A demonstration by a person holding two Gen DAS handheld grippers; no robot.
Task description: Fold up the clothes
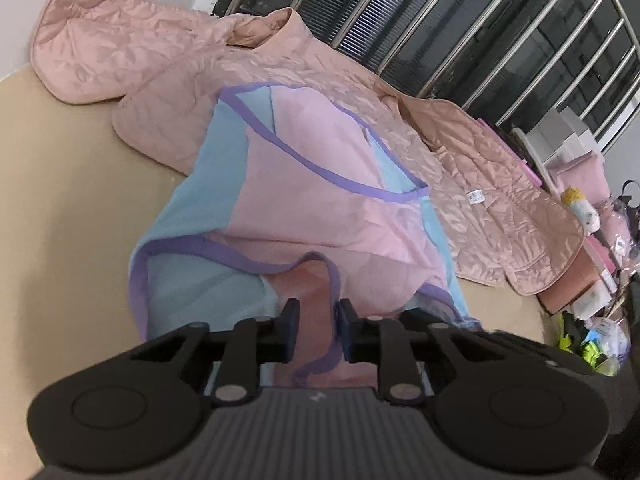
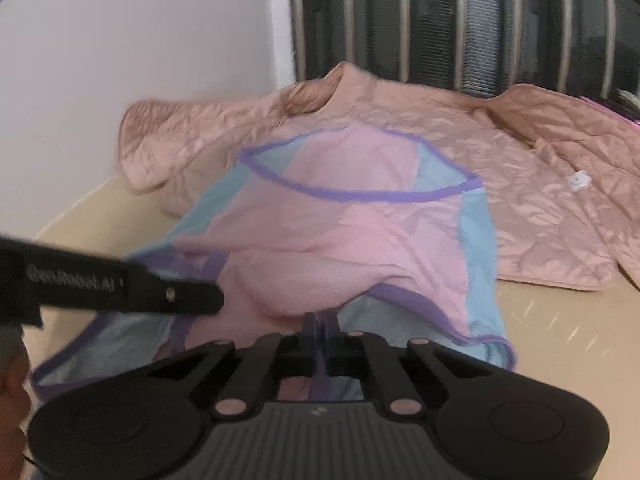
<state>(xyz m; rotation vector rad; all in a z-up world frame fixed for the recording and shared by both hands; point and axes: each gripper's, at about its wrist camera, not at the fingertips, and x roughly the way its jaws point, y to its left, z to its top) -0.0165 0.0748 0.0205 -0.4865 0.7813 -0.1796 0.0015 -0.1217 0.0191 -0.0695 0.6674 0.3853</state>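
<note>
Hem first: right gripper [image 2: 320, 330] has its jaws pinched tight on the purple trim of the pink-and-blue top [image 2: 340, 220], right at the near edge. Left gripper [image 1: 316, 322] is a diff story: jaws stand a little apart w/ a bunched fold of pink cloth and a loop of purple trim between them. Left wrist view doesn't let me say the pads are pressing, so call it loose, not a sure grip.

Where's the top? Spread on the tan table [image 2: 560, 320], its far end lapping onto the quilted pink jacket [image 2: 540, 208]. Jacket is the landmark here. It lies flat behind the top, against the white wall [image 2: 140, 40] and the barred window [image 2: 460, 20].

Key relation: the top runs straight away from both grippers toward the jacket, long axis near-to-far, neckline at the jacket end, hem at the gripper end. Both grippers sit at that near edge, side by side; in the right wrist view the left one's black body [image 2: 120, 288] comes in from the left, over the top's left part. Neither is clearly nearer, as both are on the hem.

My read: next move is likely lifting the hem and carrying it toward the jacket end. Left needs a firmer bite first, or that corner drops.

Containers: none on the table. Off the jacket's right end, a clutter of bags and boxes [image 1: 592, 312]; contents too small to tell.
</note>
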